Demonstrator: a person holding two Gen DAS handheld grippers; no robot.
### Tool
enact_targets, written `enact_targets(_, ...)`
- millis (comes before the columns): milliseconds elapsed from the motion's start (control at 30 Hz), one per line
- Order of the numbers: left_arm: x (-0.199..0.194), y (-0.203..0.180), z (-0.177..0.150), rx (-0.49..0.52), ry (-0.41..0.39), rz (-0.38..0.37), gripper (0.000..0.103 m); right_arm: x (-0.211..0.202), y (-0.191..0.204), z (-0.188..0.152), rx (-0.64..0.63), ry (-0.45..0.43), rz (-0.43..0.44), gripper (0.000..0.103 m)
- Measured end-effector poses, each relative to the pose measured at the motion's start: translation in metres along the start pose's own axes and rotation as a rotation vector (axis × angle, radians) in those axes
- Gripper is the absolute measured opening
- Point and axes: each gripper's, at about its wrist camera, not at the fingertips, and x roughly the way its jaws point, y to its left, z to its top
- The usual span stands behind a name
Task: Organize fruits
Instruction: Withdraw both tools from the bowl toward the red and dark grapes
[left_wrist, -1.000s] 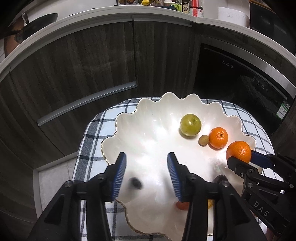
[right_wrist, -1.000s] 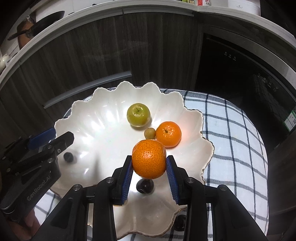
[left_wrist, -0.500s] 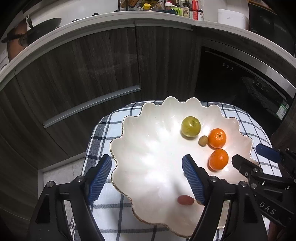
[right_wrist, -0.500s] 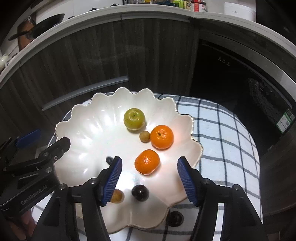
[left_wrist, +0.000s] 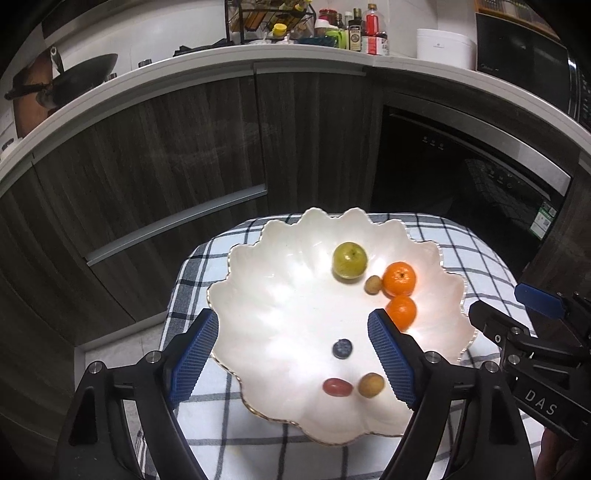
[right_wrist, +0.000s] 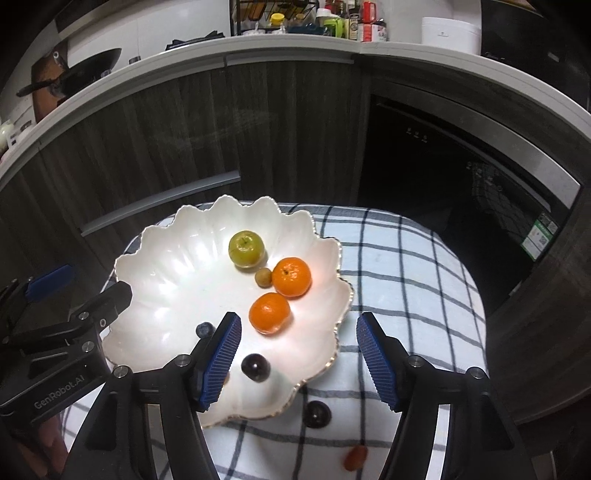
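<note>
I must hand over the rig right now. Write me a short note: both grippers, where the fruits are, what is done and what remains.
Left gripper: jaws opening, nothing between them. Right gripper: open, empty.
In the white scalloped bowl: green apple, two orange tangerines, blueberry, red grape tomato, two small yellow-brown fruits, dark round fruit.
Left on the checked cloth: another dark round fruit and a small red fruit. Bowl these next.

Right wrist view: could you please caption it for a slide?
Open right claw above scalloped plate holding two oranges.

Checked cloth (right_wrist: 399, 266) under scalloped plate (right_wrist: 166, 266), two stray fruits
</note>
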Motion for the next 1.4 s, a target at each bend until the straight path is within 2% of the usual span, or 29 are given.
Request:
enact_targets(700, -0.052, -0.049, -0.004, 0.068, -0.069, -0.046, 0.083, -0.052, -0.051, -0.019, 0.049, -0.056, -0.044, 0.066)
enact_targets(1400, -0.084, -0.101, -0.050, 0.176, -0.091, -0.120, 0.082, -0.082, -0.093, -0.076, 0.094, -0.057, -0.068, 0.066)
